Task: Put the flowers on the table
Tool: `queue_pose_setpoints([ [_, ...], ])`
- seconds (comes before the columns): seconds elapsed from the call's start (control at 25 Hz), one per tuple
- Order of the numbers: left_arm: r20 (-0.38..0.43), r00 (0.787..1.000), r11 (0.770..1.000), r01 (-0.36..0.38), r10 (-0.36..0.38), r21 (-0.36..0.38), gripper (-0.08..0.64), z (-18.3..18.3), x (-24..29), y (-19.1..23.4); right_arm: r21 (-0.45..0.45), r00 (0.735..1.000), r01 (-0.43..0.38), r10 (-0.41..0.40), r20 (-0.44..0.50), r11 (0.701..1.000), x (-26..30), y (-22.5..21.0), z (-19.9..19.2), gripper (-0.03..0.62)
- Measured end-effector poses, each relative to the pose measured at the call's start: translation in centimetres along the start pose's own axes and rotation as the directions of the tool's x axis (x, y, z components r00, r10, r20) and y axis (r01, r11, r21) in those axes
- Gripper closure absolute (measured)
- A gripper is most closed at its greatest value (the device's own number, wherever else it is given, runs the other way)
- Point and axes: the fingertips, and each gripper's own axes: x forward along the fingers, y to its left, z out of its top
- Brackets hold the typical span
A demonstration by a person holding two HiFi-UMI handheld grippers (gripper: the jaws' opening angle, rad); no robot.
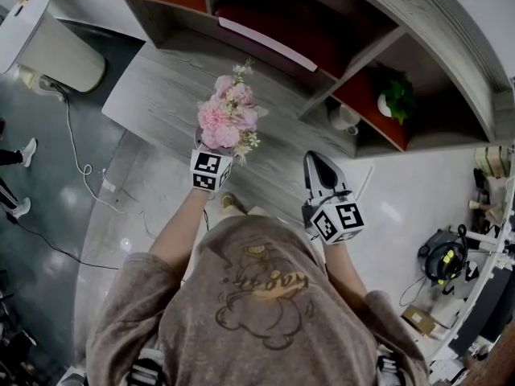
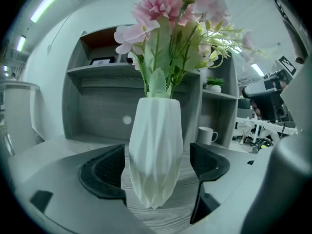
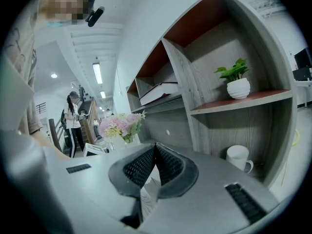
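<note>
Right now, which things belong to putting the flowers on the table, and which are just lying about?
Job in hand: flowers in their vase, standing on the table between the open left claw.

Lying about: mug, plant and book on the shelves; the right claw is shut and empty.

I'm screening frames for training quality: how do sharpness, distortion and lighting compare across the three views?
Head view: even light, flowers crisp, small glare spots on the floor. Left gripper view: heavy fisheye, dark corners; vase sharp, outer blossoms soft. Right gripper view: fisheye bows the shelf unit; a mosaic patch sits top left.
</note>
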Motion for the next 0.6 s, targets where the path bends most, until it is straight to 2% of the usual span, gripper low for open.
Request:
queue_pose_setpoints([
  [0.28, -0.011, 1.000, 1.000, -0.019, 0.019, -0.020, 0.126, -0.4, -1.0, 0.3, -0.001, 1.000, -0.015, 0.015, 0.004, 1.000, 0.3, 0.4, -0.1, 0.603],
  [0.6, 0.007, 1.000, 0.999, -0.020, 0.021, -0.038, 0.126, 1.2, -3.9, 0.2, -0.006, 0.998, -0.061, 0.061, -0.001, 0.998, 1.5, 1.0, -0.3, 0.603],
])
